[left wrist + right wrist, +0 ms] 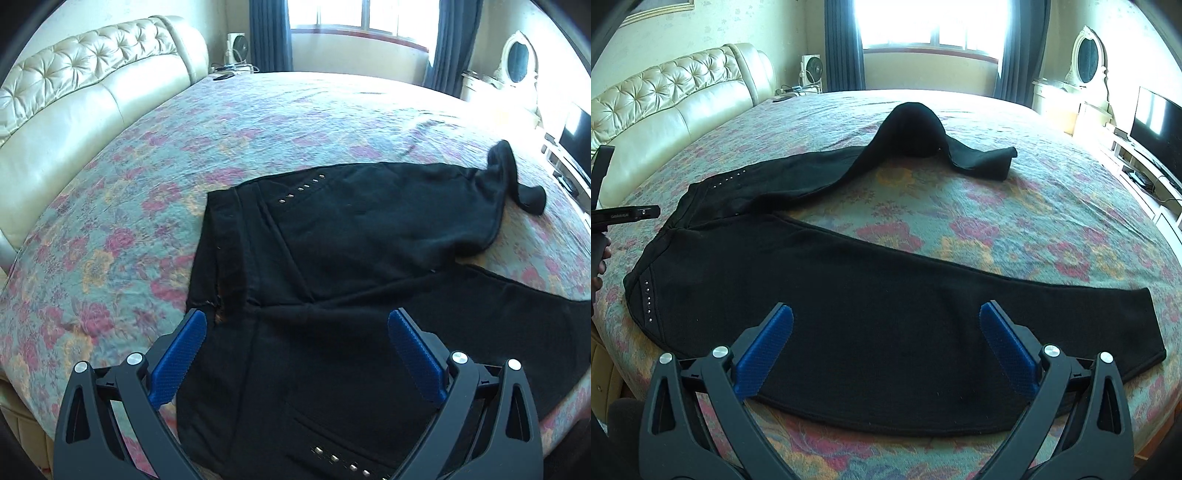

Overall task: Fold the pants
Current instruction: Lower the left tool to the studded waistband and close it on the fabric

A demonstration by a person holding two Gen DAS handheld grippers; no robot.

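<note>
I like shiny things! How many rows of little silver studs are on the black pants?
2. One row of studs sits on the near hip of the black pants, by the bed's edge; the other row sits on the far hip. More may hide underneath.

A floral quilted bedspread (979, 229) lies beneath and ahead of the fingers. Left of them runs a cream tufted leather headboard (92, 92); far ahead, blue curtains (842, 44); right, a black television (1154, 122).

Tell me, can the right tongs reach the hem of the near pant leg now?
Probably yes. The right tongs are open over the near pant leg, and its hem lies flat on the bed with nothing between.
</note>
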